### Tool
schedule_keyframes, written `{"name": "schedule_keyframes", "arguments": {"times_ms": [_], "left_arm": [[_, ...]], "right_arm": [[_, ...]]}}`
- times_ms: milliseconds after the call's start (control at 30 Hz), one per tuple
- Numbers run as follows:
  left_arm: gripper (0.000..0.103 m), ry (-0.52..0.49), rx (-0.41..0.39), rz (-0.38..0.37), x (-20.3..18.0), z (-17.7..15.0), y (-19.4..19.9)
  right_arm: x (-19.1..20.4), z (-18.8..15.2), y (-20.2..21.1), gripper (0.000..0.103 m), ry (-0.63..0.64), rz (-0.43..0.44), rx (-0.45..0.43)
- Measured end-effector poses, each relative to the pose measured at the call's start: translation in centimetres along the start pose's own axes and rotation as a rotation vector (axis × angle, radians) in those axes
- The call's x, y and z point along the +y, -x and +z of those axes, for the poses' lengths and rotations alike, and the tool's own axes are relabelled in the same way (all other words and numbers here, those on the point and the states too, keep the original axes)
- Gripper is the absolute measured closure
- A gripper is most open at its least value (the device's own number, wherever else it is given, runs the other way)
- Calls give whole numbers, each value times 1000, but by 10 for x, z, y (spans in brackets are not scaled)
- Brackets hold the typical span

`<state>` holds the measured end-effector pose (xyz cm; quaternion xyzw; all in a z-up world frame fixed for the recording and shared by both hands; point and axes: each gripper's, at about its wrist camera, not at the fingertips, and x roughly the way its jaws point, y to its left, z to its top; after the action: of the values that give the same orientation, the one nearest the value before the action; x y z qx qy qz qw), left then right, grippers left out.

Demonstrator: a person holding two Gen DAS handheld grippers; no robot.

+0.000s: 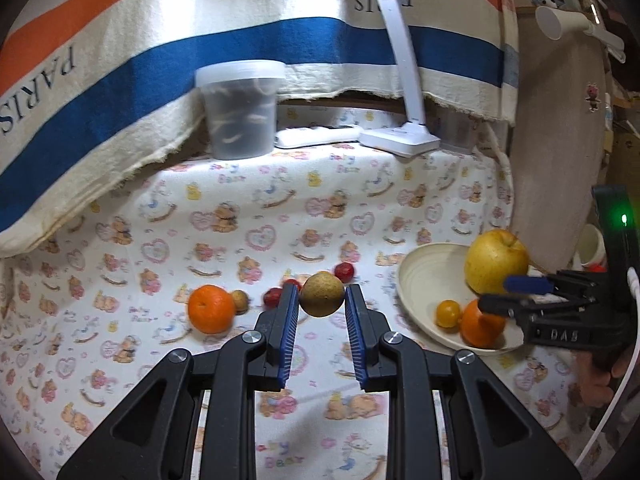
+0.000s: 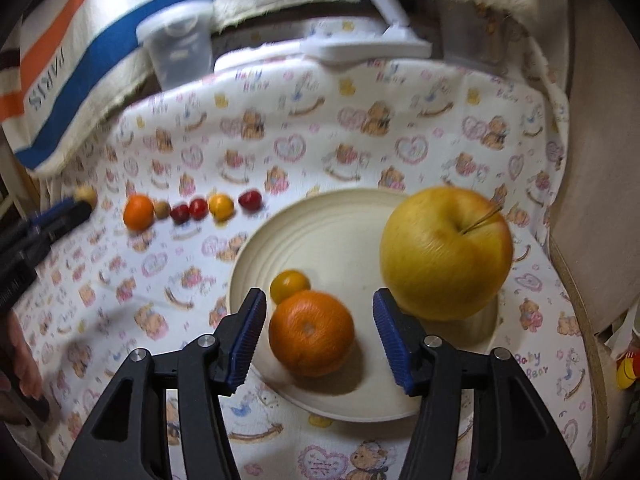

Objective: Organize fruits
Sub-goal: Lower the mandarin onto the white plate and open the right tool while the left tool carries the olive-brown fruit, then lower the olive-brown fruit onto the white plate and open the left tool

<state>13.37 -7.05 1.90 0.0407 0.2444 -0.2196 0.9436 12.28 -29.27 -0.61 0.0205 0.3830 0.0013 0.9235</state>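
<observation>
Blue-padded fingers (image 1: 289, 332) of the left gripper (image 1: 322, 304) clench a small round tan fruit (image 1: 322, 294), lifted above the bear-print cloth (image 1: 248, 216). Just beyond it on the cloth sit an orange (image 1: 211, 309), a smaller tan fruit (image 1: 240, 301) touching it, and several little red fruits (image 1: 344, 271).

From the right wrist view, the right gripper (image 2: 320, 334) hangs with its jaws spread wide on either side of an orange (image 2: 311, 333), not touching it. That orange lies in the cream plate (image 2: 332, 224), touching a small yellow-orange fruit (image 2: 290, 286) behind it, with a large yellow apple (image 2: 446, 252) on the plate's right part. Farther left, a row of fruits (image 2: 192, 208) lines the cloth. At the back stand a lidded plastic tub (image 1: 241, 110) and a white desk lamp (image 1: 400, 136), beneath a striped towel (image 1: 120, 60).
</observation>
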Motion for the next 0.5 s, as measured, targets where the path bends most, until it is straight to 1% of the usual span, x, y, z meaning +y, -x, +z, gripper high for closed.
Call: {"name": "schedule_keyframes", "arguments": {"times_ms": [33,100,133,200,267,300,367,433,500], "left_arm": [[80,-6,5,-10,-4,1,-2],[80,-29,6,-4,-14,2,-5],[80,-46,9,-20,-20,3,-7],[80,-58,46,-88,-31,6,-14],[80,-66,120,-176,-41,7,-27],[80,-77,146,-200,-45,6,-33],[80,-98,191,-210,-56,4,-46],[80,-94,232,-234,-63,1,-58],[80,-108,240,-229,-73,-2,-64]], "right_arm": [[-1,1,2,45,-6,3,-13],[-4,4,6,45,-6,5,-30],[-4,5,8,45,-4,8,-36],[-8,7,12,46,-13,6,-54],[-13,8,13,46,-28,1,-61],[-15,8,13,46,-36,1,-61],[-18,8,13,46,-52,4,-57],[-20,9,13,46,-54,6,-53],[-20,9,14,45,-53,5,-57]]}}
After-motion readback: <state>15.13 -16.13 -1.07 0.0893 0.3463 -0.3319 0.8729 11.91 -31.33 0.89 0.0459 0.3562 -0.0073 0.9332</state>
